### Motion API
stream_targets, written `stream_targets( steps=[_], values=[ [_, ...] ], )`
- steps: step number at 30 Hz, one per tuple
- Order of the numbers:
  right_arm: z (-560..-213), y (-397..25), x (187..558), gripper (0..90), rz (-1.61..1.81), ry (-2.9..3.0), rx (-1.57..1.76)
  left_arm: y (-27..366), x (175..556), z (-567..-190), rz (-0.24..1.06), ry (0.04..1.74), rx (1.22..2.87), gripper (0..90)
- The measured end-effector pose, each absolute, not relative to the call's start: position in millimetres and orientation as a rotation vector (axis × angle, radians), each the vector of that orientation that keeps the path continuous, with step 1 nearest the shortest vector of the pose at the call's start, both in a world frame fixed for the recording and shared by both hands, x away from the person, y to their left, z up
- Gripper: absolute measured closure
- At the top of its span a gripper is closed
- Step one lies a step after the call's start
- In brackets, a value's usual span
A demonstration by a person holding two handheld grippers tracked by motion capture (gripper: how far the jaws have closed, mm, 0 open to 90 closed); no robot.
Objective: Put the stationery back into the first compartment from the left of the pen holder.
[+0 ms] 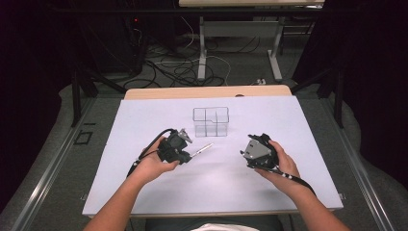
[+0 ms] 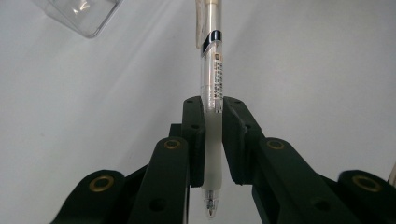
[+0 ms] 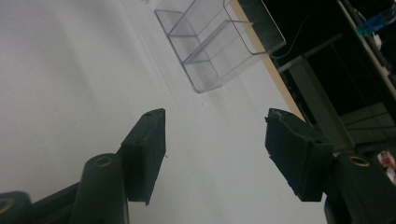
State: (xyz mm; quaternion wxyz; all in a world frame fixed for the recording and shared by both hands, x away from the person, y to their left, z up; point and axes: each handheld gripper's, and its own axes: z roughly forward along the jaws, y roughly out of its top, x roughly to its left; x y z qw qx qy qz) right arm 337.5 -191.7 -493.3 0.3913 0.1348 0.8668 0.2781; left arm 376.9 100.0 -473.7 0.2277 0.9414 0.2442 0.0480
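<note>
A clear pen (image 2: 211,88) with a white grip and a black band runs straight out from between the jaws of my left gripper (image 2: 212,109), which is shut on its grip; the tip points back toward the camera. From above, the pen (image 1: 201,149) sticks out to the right of the left gripper (image 1: 185,153), just left of the table's middle. A clear plastic organizer (image 1: 211,121) with several compartments stands beyond it; its corner (image 2: 79,14) and its compartments (image 3: 212,42) show up close. My right gripper (image 3: 215,135) is open with nothing between its jaws, held at the right (image 1: 248,147).
A white sheet (image 1: 144,187) covers the table, with a wooden edge (image 1: 207,91) at the far side. Beyond the table lie cables (image 1: 178,67) on the floor and the legs of another desk (image 1: 202,48).
</note>
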Motion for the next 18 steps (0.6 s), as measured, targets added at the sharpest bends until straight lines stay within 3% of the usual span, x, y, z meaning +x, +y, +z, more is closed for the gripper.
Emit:
stream_targets(
  steps=[11,18],
  values=[
    [-499,-163,323,38.7,0.574,2.103,0.018,83,383,-480,0.087,0.671,2.61,79.6],
    [-509,-155,315,53.2,0.542,2.054,-0.179,69,385,-479,0.034,0.676,2.598,79.6]
  ],
)
